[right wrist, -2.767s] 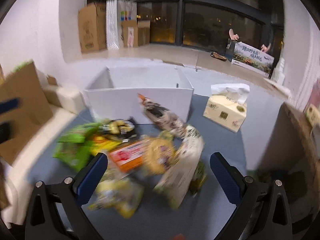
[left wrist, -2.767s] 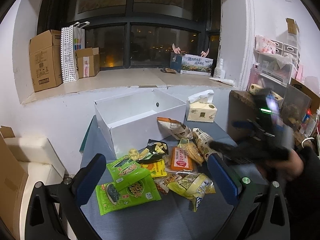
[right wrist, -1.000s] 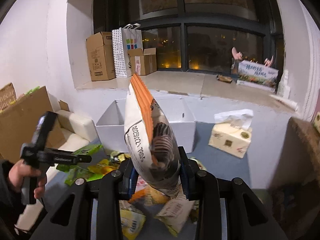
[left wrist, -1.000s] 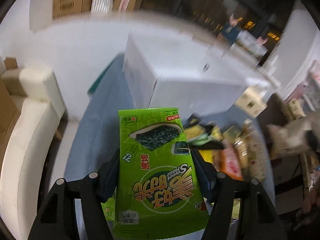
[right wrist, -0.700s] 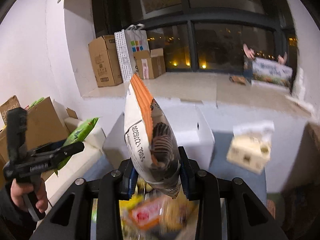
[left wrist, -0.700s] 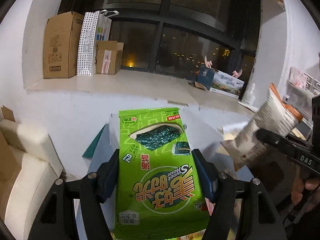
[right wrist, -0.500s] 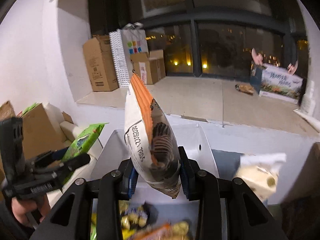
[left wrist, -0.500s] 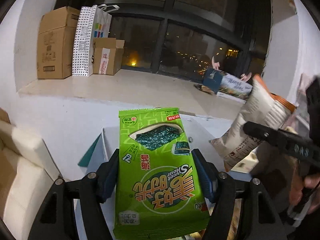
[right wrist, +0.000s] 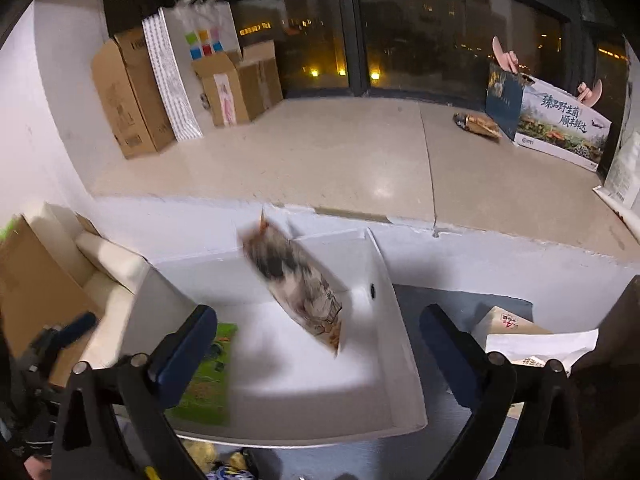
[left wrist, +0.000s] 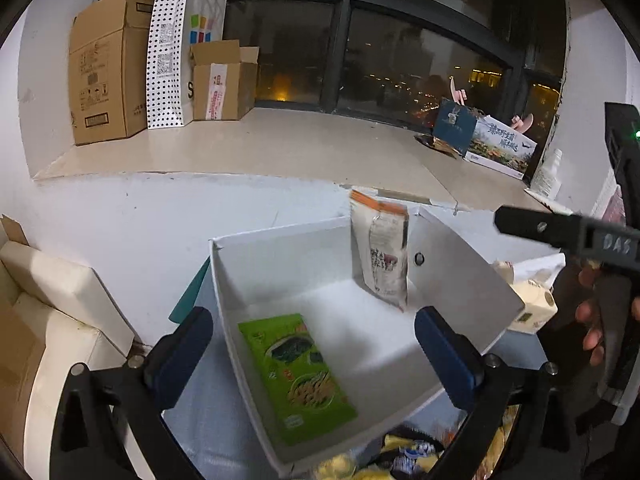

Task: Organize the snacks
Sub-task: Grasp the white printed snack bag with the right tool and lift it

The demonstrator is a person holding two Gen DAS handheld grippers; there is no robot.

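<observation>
**2 packets dropped into the box, more left below**

White cardboard box (left wrist: 460, 280) takes up the middle of both views, sitting on the grey-blue table (left wrist: 200, 432) under the window ledge. Inside it, the green seaweed packet (left wrist: 296, 376) lies flat near the left wall, its long axis running from the near rim toward the back. The orange-topped paper bag (right wrist: 296, 288) is blurred and tilted over the box's back right part, apparently still falling, clear of both grippers.

The left gripper (left wrist: 316, 344) is opening, jaws spread wide over the box with nothing between the pads. The right gripper (right wrist: 320, 348) is opening too, equally wide and empty.

Remaining snacks (left wrist: 404, 460) show only as a yellow-and-dark strip at the bottom edge, in front of the box's near wall, below and behind both grippers' fingertips. Judging from that, the next pick means pulling back and down; neither gripper looks clearly nearer.
</observation>
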